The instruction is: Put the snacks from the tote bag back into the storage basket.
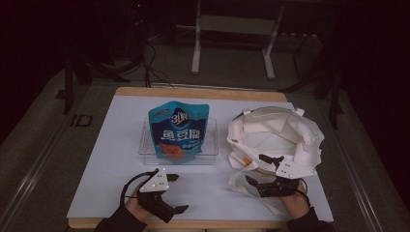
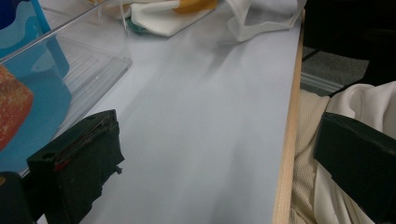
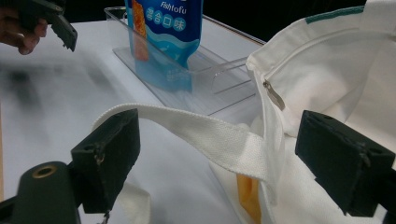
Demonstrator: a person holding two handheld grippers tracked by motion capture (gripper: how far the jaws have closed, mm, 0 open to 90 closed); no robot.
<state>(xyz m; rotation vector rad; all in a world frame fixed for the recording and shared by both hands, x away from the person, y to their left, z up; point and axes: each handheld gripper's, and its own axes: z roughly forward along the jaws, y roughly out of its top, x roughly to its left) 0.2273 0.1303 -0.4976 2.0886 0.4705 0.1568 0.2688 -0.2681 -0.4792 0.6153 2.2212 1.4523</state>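
Observation:
A blue snack bag (image 1: 177, 130) (image 3: 163, 28) stands upright in a clear plastic tray (image 1: 210, 150) (image 3: 224, 79) at the middle of the white table. To its right lies a white tote bag (image 1: 285, 135) (image 3: 336, 60) with something orange (image 3: 247, 196) inside. My right gripper (image 1: 255, 168) (image 3: 224, 149) is open at the bag's near left edge, with the bag's white strap (image 3: 196, 128) running between its jaws, untouched. Near the front edge, my left gripper (image 1: 178, 193) (image 2: 219, 158) is open over bare table, holding nothing. The tray (image 2: 93, 60) and snack bag (image 2: 28, 93) sit to its left.
The table's wooden front edge (image 2: 287, 140) runs close by the left gripper, with the person's cream garment (image 2: 364, 102) beyond it. White stand legs (image 1: 196, 48) and cables are on the dark floor behind the table.

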